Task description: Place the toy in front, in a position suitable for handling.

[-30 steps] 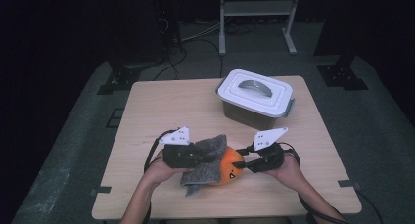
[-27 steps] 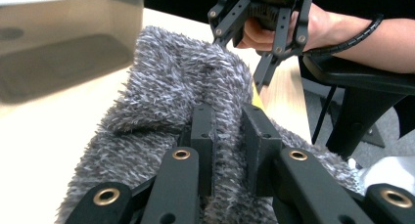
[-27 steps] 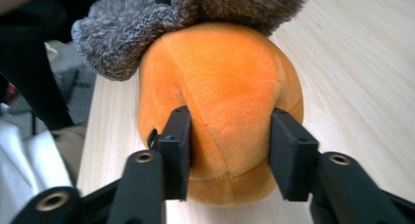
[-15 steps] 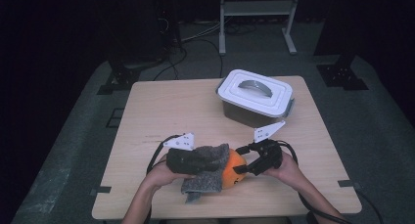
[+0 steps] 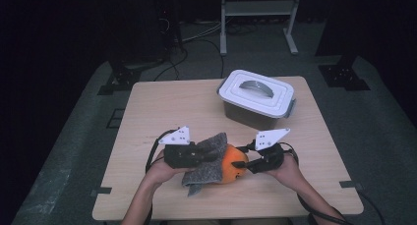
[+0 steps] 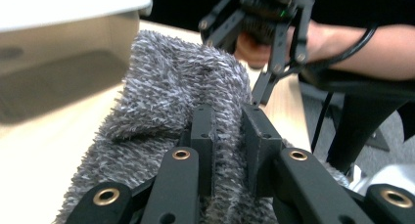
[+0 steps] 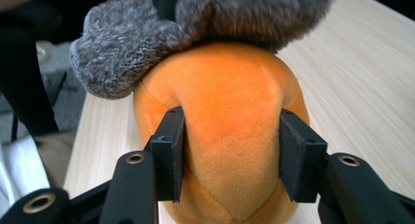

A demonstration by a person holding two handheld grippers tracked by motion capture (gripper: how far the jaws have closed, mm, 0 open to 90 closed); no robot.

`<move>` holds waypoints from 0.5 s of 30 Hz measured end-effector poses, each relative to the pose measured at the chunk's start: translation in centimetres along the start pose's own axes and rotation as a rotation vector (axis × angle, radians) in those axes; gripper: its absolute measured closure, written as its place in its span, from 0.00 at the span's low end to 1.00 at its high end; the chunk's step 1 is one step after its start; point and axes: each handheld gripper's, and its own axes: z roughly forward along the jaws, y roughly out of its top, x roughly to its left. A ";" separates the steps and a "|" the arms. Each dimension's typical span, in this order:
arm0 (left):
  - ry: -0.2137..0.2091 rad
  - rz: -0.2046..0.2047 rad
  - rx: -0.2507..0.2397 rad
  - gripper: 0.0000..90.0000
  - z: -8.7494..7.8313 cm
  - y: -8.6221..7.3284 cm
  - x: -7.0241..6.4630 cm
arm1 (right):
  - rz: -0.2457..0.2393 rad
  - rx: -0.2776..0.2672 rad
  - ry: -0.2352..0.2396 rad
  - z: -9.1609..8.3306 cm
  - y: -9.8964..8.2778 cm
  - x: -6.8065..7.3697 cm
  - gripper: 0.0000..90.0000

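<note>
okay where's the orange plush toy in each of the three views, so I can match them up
High view: orange plush toy near the table's front edge, between the two grippers.
Left gripper view: can't make it out behind the grey cloth.
Right gripper view: centre, squeezed between the right gripper jaws.
Shared landmark: the grey cloth draped over it.

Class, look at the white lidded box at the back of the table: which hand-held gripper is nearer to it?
Right. The right hand-held gripper, gripping the orange plush toy, sits almost directly in front of the white lidded box; the left hand-held gripper, clamped on the grey fuzzy cloth, lies farther left.
</note>
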 end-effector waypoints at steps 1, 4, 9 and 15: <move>0.000 0.000 0.000 0.86 0.0 0.0 0.0 | 0.000 0.000 0.000 0.0 0.0 0.0 0.55; -0.012 -0.032 0.030 0.86 0.3 -1.0 0.5 | 0.008 0.052 0.035 0.0 -0.8 -0.8 0.53; -0.033 -0.054 0.035 0.85 0.5 -1.7 0.6 | 0.123 0.070 0.081 -0.7 -1.7 -2.1 0.38; -0.098 -0.032 0.081 0.85 1.6 -1.6 -0.2 | 0.233 0.072 0.129 -0.1 -1.6 -2.5 0.21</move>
